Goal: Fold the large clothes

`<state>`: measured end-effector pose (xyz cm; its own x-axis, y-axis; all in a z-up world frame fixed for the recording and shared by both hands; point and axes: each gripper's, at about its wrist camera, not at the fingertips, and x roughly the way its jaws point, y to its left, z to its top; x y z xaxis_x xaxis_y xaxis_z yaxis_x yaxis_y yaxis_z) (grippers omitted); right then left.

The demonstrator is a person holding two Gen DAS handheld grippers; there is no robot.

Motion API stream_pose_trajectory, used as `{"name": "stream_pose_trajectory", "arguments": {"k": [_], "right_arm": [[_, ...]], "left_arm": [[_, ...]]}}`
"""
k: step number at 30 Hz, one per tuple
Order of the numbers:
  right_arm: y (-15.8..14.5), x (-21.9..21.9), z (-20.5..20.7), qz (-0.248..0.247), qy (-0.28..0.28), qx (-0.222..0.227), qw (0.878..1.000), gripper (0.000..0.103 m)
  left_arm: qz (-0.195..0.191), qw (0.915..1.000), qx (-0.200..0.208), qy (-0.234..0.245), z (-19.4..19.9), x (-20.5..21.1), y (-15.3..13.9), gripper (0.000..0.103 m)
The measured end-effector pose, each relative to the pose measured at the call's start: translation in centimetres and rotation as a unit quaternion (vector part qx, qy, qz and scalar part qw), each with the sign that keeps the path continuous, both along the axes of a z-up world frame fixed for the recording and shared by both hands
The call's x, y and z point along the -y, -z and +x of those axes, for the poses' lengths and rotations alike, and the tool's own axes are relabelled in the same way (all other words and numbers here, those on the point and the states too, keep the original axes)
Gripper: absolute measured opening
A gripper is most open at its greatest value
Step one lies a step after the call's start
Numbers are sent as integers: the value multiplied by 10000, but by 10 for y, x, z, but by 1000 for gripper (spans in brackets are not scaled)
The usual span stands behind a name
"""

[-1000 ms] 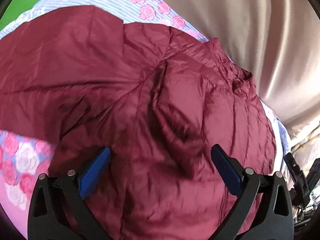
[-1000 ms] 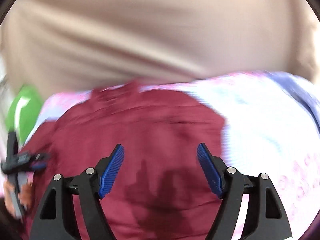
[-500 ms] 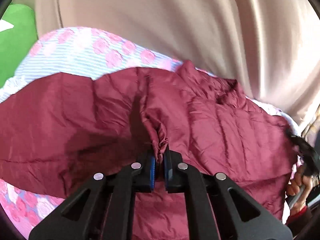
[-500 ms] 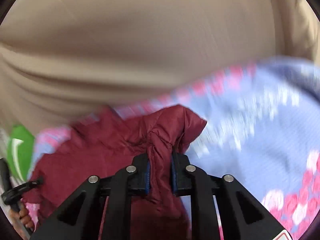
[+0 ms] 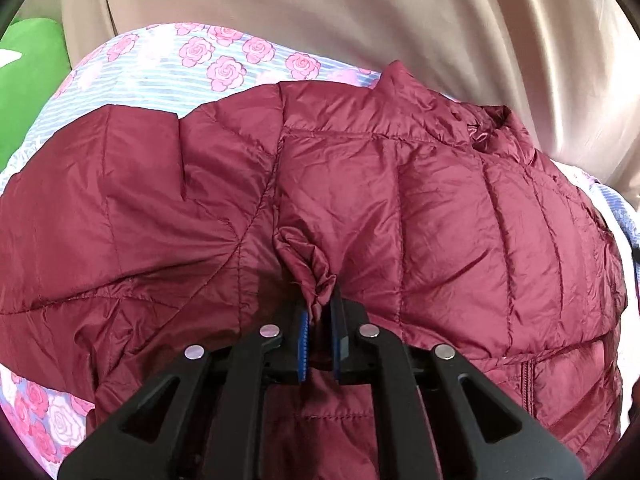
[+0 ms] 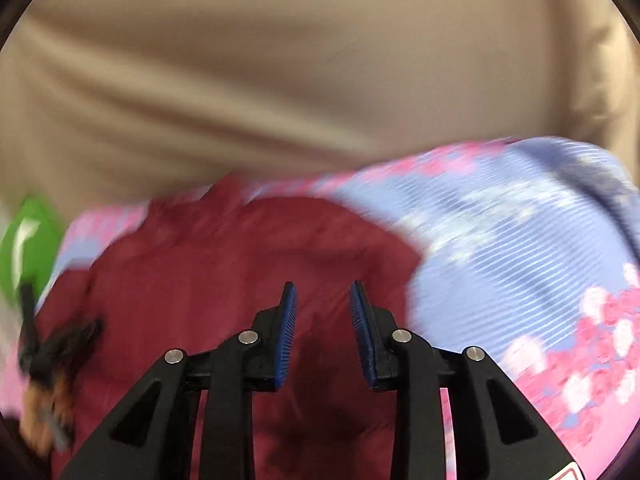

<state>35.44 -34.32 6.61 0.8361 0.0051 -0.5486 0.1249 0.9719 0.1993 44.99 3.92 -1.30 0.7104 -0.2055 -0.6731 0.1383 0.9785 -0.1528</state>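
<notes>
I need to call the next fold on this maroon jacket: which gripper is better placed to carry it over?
Left. The left gripper is clamped on a pinch of the maroon jacket. The right gripper has just been opening; nothing sits between its pads, so it would likely need to regrasp.

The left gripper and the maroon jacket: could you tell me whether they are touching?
Touching. The left wrist view shows the left gripper pinching a bunched fold of the maroon jacket.

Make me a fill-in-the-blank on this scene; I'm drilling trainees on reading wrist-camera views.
1. The left gripper is pinching a fold of the ____ jacket.
2. The jacket lies on a bedsheet printed with pink ____.
3. Nothing is between the right gripper's pads; its jaws have just been ____.

Missing words: maroon; roses; opening
</notes>
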Motion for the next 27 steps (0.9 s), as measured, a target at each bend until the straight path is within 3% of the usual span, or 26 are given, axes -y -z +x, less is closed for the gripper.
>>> {"name": "stream_pose_trajectory", "arguments": {"k": [4,6,9,16,20,22,24,26,27], "right_arm": [[46,-4,11,-545,30,-816,9952,12],[56,20,10,-102,218,-880,9958,0],[57,46,3,429,383,-833,9949,0],[64,33,4,34,428,-948,9946,0],[65,34,1,131,416,-918,9948,0],[66,37,1,222,384,-898,9950,0],[67,39,-4,265,357,-872,9952,0],[67,38,-5,263,337,-854,9954,0],[66,37,-5,233,335,-853,9955,0]], "left_arm": [[-169,9999,-34,13,-9,-11,0,11],[-272,9996,-61,52,-9,-16,1,14],[-346,9994,-71,67,-9,-19,1,16],[-441,9987,-229,-108,-20,-45,3,17],[-310,9989,-350,-105,-38,-72,2,14],[-17,9987,-295,-404,-54,-97,-1,14],[-211,9970,-311,-678,-69,-133,-5,15],[-490,9918,-370,-1120,-83,-175,-8,34],[-696,9865,-343,-1444,-94,-207,-9,39]]}}
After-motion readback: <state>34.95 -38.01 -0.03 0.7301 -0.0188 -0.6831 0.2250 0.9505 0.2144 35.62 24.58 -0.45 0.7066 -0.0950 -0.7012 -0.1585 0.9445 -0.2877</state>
